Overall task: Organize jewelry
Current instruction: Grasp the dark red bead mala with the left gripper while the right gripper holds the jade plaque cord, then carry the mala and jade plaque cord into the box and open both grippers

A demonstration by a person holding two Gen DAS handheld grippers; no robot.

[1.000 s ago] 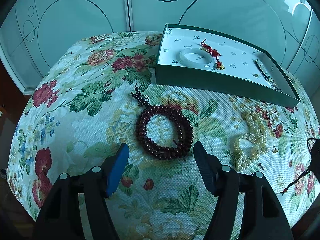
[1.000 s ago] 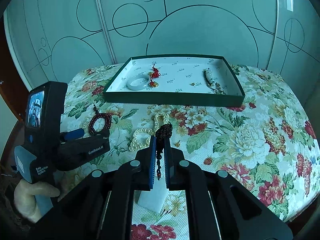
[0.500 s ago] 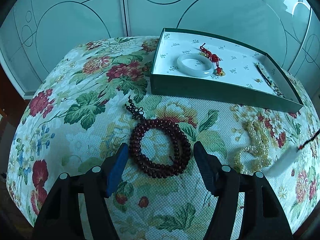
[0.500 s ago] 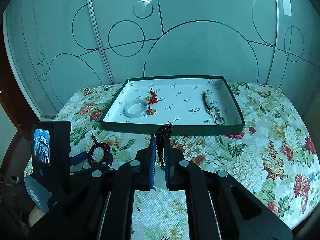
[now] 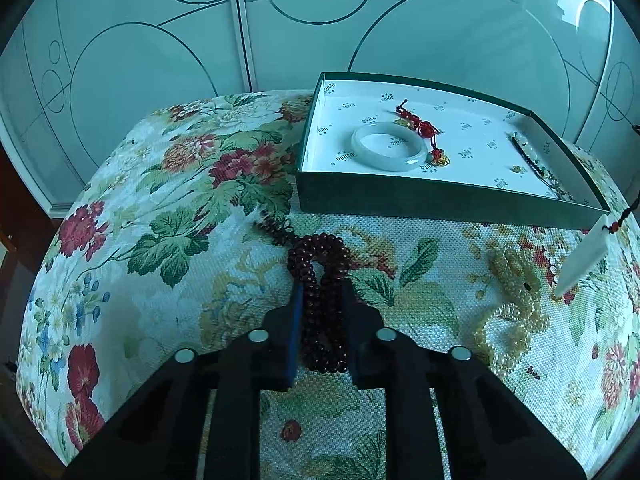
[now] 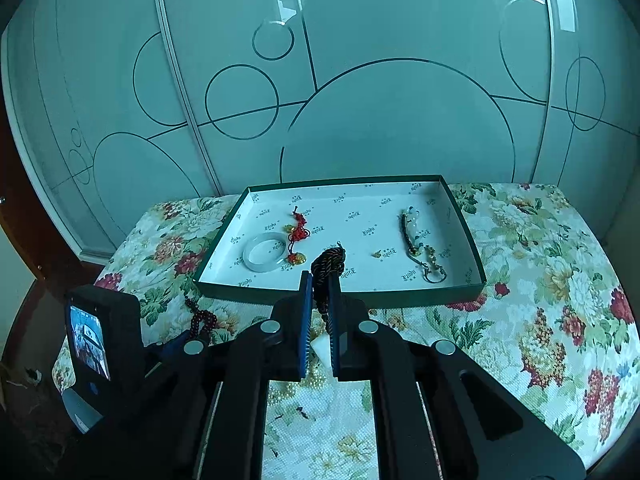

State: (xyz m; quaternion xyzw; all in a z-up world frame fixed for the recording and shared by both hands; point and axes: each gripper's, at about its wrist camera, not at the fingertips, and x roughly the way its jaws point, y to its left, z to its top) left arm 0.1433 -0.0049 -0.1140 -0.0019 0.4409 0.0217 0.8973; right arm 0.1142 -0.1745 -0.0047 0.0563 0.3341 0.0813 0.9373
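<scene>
My left gripper (image 5: 320,292) is shut on the dark red bead bracelet (image 5: 320,256), squeezed into a long loop on the floral cloth. My right gripper (image 6: 320,280) is shut on the dark cord (image 6: 328,262) of a white pendant (image 5: 584,256), which hangs in the air above the cloth, near the tray's front right corner. The green tray (image 6: 340,296) with a white lining holds a pale jade bangle (image 5: 388,152), a red knotted charm (image 5: 424,128) and a dark beaded strand (image 6: 416,236). A pearl necklace (image 5: 516,292) lies on the cloth in front of the tray.
The floral cloth (image 5: 180,240) covers a raised surface that drops off at the left and front edges. A frosted glass wall with circle lines (image 6: 360,100) stands close behind the tray. The left hand-held unit with its screen (image 6: 88,340) shows at the right view's lower left.
My left gripper closed from wide open onto the bead bracelet, squeezing its ring narrow. My right gripper rose and moved toward the tray with the pendant hanging below it.
</scene>
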